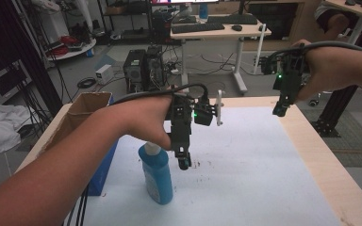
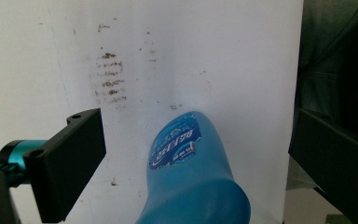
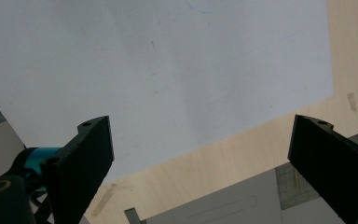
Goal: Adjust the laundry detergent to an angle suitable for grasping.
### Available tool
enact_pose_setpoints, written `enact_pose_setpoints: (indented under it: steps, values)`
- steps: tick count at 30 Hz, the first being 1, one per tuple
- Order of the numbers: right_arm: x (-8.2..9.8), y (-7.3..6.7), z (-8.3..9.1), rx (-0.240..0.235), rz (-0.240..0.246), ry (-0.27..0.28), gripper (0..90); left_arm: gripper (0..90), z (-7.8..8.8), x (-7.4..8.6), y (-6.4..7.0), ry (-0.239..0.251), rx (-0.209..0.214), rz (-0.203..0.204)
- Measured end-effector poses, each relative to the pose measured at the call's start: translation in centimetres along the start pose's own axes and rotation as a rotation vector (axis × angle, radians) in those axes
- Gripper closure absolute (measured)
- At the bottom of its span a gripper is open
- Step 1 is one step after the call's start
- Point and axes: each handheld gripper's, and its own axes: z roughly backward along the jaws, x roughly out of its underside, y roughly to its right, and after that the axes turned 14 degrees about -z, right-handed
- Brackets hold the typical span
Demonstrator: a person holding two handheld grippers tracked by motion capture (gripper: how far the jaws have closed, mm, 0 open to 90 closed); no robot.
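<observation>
A blue bottle (image 1: 156, 176) with a white cap stands upright on the white sheet (image 1: 245, 165), near the table's front left. My left gripper (image 1: 184, 161) points down just to the right of the bottle's top. In the left gripper view the bottle (image 2: 191, 182) lies between the two wide-apart jaws of the left gripper (image 2: 195, 119), and neither pad touches it. My right gripper (image 1: 281, 110) hangs in the air over the table's far right corner. In its own view the right gripper (image 3: 200, 123) is open with nothing between its fingers, above the sheet and the wooden border.
An open cardboard box (image 1: 82, 110) stands at the table's left edge, with a blue box (image 1: 104, 169) beside it. Dark smudges (image 2: 109, 74) mark the sheet. The wooden table border (image 1: 320, 165) runs along the right. A desk and computer towers stand beyond the table.
</observation>
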Motion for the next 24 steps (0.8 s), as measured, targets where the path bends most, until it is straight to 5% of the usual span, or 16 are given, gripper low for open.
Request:
enact_pose_setpoints:
  steps: [24]
  values:
    - [1.3,0.3,0.1,0.003,-0.036,0.009,5.8,3.7,0.2,-0.5,0.5,0.015,0.015,-0.023]
